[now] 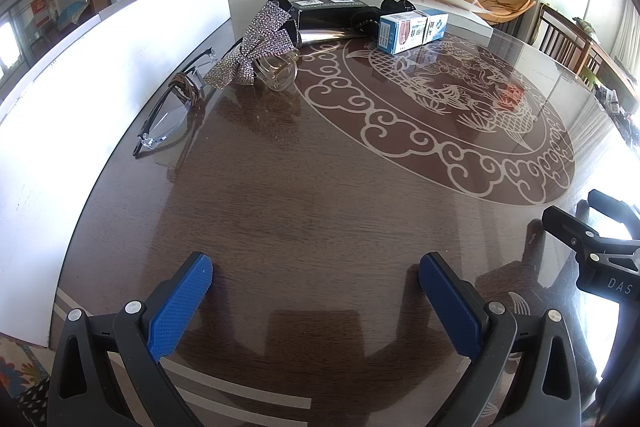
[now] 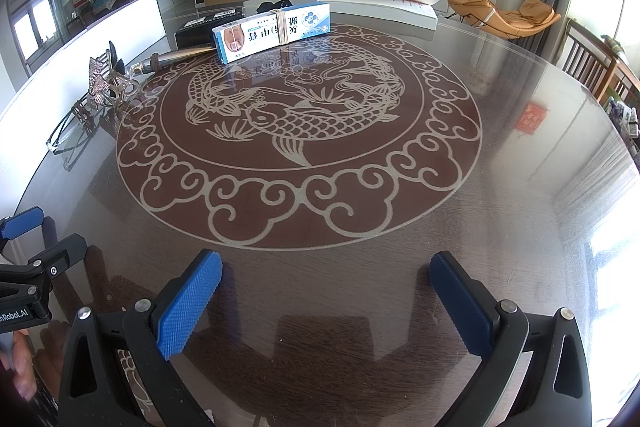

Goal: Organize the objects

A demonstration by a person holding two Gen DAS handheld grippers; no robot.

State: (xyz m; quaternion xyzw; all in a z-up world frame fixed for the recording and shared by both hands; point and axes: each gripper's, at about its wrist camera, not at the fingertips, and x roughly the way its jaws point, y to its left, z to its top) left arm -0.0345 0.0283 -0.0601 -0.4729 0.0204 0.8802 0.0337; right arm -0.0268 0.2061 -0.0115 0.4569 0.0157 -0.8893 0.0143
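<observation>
Both grippers hover open over the near side of a round glass-topped table (image 1: 320, 211). My left gripper (image 1: 316, 273) holds nothing; far ahead on the left lie clear glasses (image 1: 168, 119), a rhinestone bow clip (image 1: 256, 47), a black box (image 1: 328, 13), a silver tube (image 1: 324, 37) and a blue-white medicine box (image 1: 412, 29). My right gripper (image 2: 326, 273) is empty too. From it the medicine box (image 2: 272, 31) with rubber bands sits far ahead, the glasses (image 2: 70, 133) and bow clip (image 2: 100, 83) at left.
A white board (image 1: 92, 75) runs along the table's left side. A large white flat box (image 2: 384, 7) lies at the far edge. The other gripper shows at each view's side edge (image 1: 600, 247) (image 2: 32, 267). Wooden chairs (image 2: 592, 63) stand at right.
</observation>
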